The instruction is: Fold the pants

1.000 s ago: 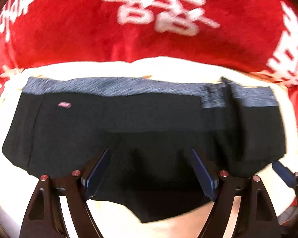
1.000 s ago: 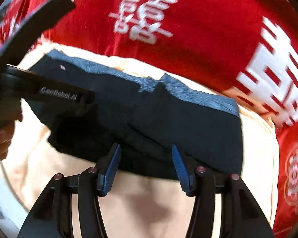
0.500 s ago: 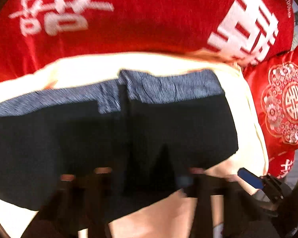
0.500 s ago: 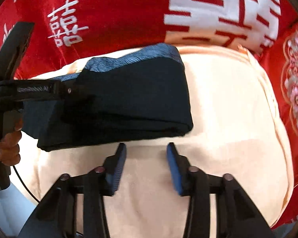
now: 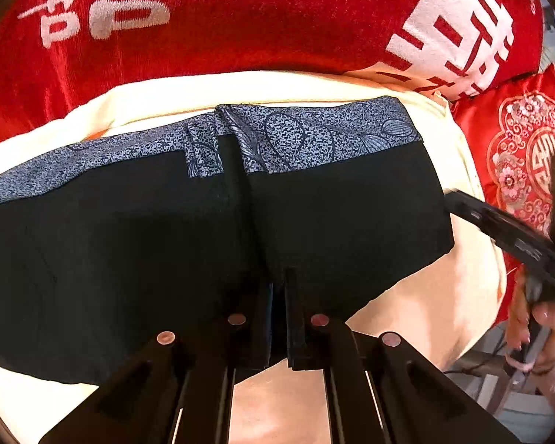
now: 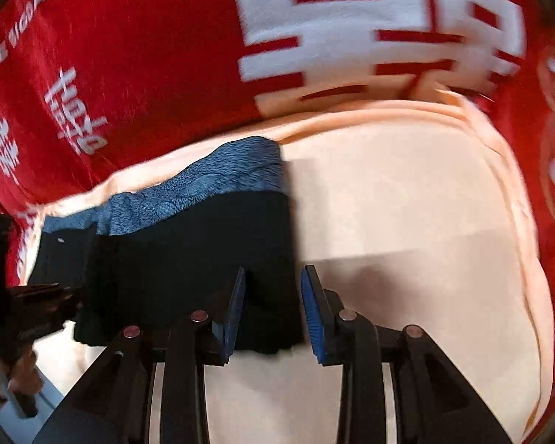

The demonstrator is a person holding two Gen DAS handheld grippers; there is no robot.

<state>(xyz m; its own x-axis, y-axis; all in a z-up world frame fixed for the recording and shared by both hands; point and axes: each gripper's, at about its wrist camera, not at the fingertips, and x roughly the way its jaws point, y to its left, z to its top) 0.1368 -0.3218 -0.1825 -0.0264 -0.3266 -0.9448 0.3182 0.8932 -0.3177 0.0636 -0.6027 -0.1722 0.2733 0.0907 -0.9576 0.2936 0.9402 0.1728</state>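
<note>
On the cream cushion [image 5: 444, 318], in the left wrist view, the black pants [image 5: 333, 222] lie flat, with the gray patterned waistband [image 5: 314, 133] toward the cushion's far edge. The left gripper [image 5: 278, 318] is pressed together at the pants' near edge, and it looks like it pinches a bit of the dark cloth there. The other gripper pokes in from the right, near the pants' right edge.

From the right wrist view, the pants [image 6: 188, 255] sit on the left part of the cushion [image 6: 407, 203]. The right gripper [image 6: 273, 310] is closing, and the near right corner of the pants is between its blue pads [image 6: 314, 318]. The cloth looks soft, light and floppy, so the corners and edges seem the best places to grab
</note>
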